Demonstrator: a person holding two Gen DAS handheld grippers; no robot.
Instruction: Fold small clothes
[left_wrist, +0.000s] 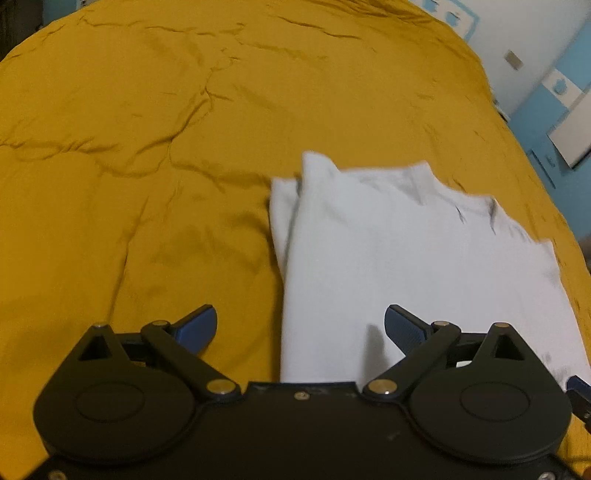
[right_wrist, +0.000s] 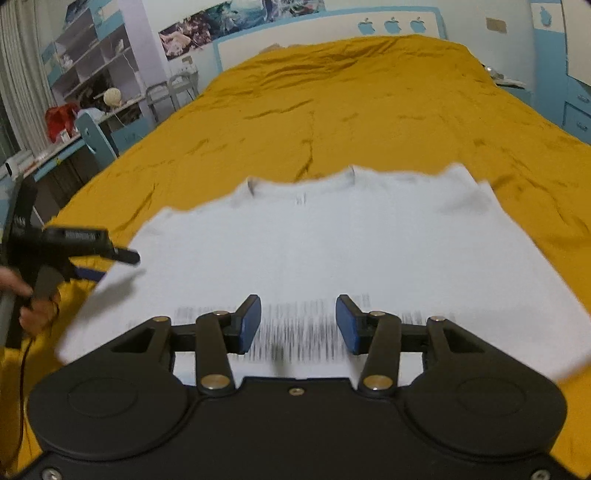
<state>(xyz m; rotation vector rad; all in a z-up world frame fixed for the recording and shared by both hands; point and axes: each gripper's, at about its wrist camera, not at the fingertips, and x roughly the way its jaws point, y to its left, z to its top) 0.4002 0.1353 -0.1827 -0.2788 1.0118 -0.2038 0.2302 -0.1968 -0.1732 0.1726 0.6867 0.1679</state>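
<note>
A white T-shirt (left_wrist: 399, 266) lies flat on the mustard-yellow bedspread (left_wrist: 147, 147), its sleeves folded in and its neckline at the far side. It also shows in the right wrist view (right_wrist: 332, 243), with blurred dark print near its near hem. My left gripper (left_wrist: 301, 328) is open and empty, hovering over the shirt's near left edge. My right gripper (right_wrist: 298, 325) is open and empty, hovering just above the near hem over the print. The left gripper also shows in the right wrist view (right_wrist: 92, 247), at the shirt's left edge.
The bedspread (right_wrist: 369, 103) covers a wide bed with wrinkles. Shelves and a desk (right_wrist: 92, 85) stand to the left of the bed, a headboard wall (right_wrist: 332, 40) at the far end, and blue drawers (right_wrist: 576, 110) on the right.
</note>
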